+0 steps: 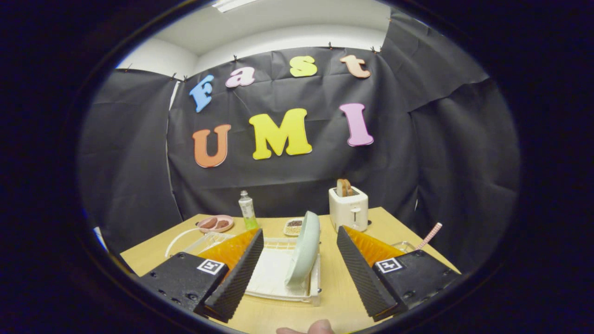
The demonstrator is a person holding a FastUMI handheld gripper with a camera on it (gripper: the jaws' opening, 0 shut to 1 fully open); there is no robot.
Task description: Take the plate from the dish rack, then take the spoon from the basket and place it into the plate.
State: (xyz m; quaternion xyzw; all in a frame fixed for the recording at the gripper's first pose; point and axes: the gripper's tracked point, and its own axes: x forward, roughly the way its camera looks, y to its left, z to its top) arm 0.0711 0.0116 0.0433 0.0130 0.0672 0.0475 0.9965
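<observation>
While the plate (304,248) stands on edge in the white dish rack (274,278), the gripper (299,273) sits spread wide around it, gripping nothing. Toaster (348,208) at one o'clock beyond, bottle (247,211) at eleven.

Wooden table (343,283), white dish rack (274,278) set near its middle, toaster (348,208) placed behind, bottle (247,211), pink dish (216,223), small tray (293,227) ranged along the back.
</observation>
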